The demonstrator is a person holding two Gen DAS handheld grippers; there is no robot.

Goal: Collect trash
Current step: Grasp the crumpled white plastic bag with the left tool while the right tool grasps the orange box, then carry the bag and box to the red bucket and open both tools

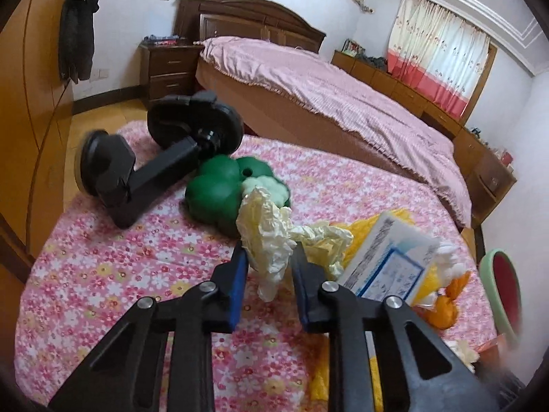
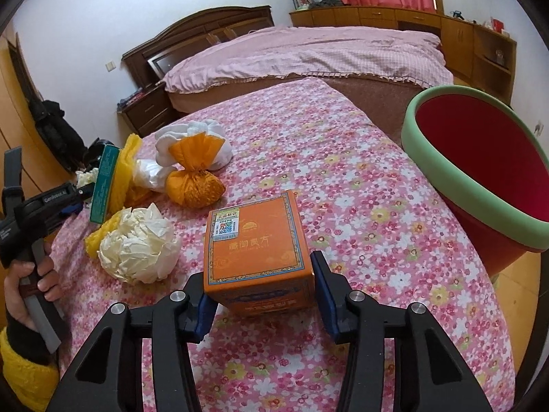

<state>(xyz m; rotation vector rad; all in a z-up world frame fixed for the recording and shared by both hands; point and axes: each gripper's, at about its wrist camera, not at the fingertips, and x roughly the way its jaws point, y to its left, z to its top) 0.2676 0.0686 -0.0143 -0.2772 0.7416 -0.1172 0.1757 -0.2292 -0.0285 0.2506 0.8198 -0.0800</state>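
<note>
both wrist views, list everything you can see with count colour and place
flowered cloth: one, pink, covering the near surface
crumpled paper: one, cream, between the left gripper's pads
paper ball: one, cream, on the cloth left of the orange box
orange box: one, orange, between the right gripper's pads
white and blue box: one, on yellow plastic, right of the crumpled paper
tied bundle: one, orange and white, mid cloth
green toy: one, dark green, behind the crumpled paper
black stand: one, black, far left of the cloth
bin: one, red with green rim, right of the cloth
bed: one, pink cover, behind
left gripper: shut on the paper
right gripper: shut on the orange box
hand: one, holding the left gripper's handle
</note>
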